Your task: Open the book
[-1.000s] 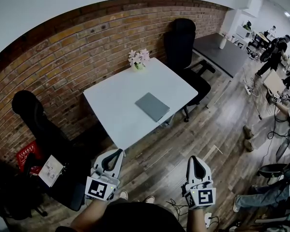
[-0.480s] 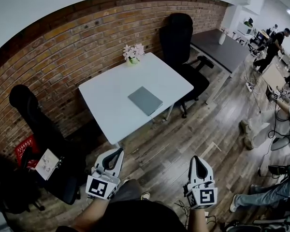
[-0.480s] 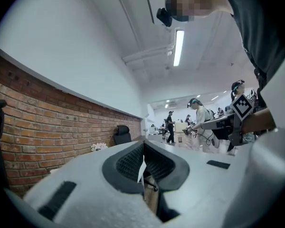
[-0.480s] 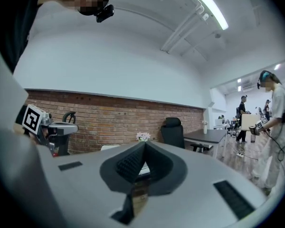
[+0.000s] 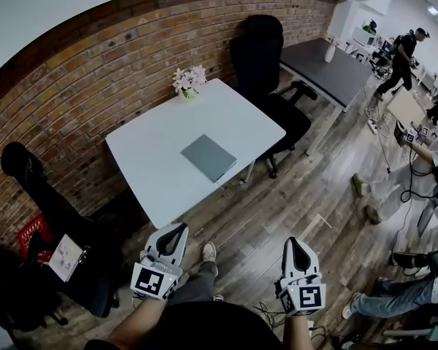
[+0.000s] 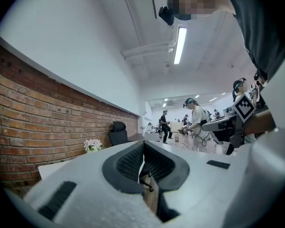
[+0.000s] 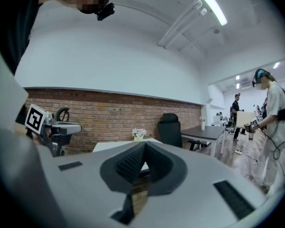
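While the book (image 5: 209, 157) lies closed and flat on the white surface (image 5: 142, 159), toward its near right edge, both tongs are well short of it, out over the wood floor (image 5: 277, 210). Left tongs (image 5: 177, 232): jaws fully together, ribbed pads meeting at the tip, nothing between them, touching nothing. Right tongs (image 5: 296, 243): same, jaws closed tip to tip, empty, clear of everything. Both point level toward the surface, side by side and well apart. Flowers (image 5: 188, 81) sit at the far corner of the surface by the brick wall (image 5: 73, 86); a black chair (image 5: 259, 57) stands at its right.
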Motion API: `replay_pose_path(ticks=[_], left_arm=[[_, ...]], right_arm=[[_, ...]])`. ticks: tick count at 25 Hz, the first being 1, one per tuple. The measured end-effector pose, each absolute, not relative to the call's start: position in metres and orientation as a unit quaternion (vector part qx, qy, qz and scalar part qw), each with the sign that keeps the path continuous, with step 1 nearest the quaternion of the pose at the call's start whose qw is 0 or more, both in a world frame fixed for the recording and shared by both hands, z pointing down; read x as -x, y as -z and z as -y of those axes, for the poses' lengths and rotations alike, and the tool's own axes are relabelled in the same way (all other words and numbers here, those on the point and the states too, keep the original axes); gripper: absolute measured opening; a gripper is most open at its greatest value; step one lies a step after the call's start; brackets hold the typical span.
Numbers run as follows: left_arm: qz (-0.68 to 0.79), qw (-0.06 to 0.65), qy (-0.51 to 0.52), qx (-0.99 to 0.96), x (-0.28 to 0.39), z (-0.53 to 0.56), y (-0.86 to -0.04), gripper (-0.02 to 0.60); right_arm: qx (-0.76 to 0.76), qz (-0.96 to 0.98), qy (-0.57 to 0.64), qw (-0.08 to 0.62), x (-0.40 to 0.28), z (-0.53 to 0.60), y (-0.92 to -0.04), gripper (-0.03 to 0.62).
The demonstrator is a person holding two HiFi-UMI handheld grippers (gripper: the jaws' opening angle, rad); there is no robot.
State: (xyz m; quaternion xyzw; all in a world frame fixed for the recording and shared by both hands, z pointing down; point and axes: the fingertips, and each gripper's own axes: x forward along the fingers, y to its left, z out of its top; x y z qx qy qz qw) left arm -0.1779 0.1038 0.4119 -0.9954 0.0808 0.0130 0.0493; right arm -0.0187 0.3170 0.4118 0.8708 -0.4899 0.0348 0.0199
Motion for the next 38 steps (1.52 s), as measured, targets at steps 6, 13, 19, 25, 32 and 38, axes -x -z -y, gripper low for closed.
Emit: replay_pose_path(ticks=[6,13,19,25,32,38], left_arm=[[-0.091,0.038,-0.014,0.995,0.123,-0.049,-0.415,0.025],[-0.103,0.023,-0.008,0.994,0.063,0.033,-0.420,0.026],[-0.115,-0.012,-0.008,0.993,0.029,0.083,-0.432,0.025],[-0.126,-0.030,0.005,0.992,0.022,0.111,-0.448,0.025],[-0.131,-0.015,-0.003,0.991,0.004,0.118,-0.434,0.025],[-0.169,-0.005,-0.012,0.986,-0.018,0.124,-0.423,0.026]], right_arm=[[-0.867,0.496,-0.044,0.028,-0.041,-0.266,-0.413,0.011],[-0.858,0.511,-0.029,0.031,-0.095,-0.176,-0.397,0.011],[-0.858,0.512,-0.017,0.049,-0.134,-0.118,-0.381,0.011],[-0.849,0.524,-0.022,0.057,-0.150,-0.081,-0.382,0.011],[-0.842,0.535,-0.017,0.058,-0.174,-0.061,-0.374,0.011],[-0.828,0.558,-0.001,0.052,-0.208,-0.045,-0.352,0.011]])
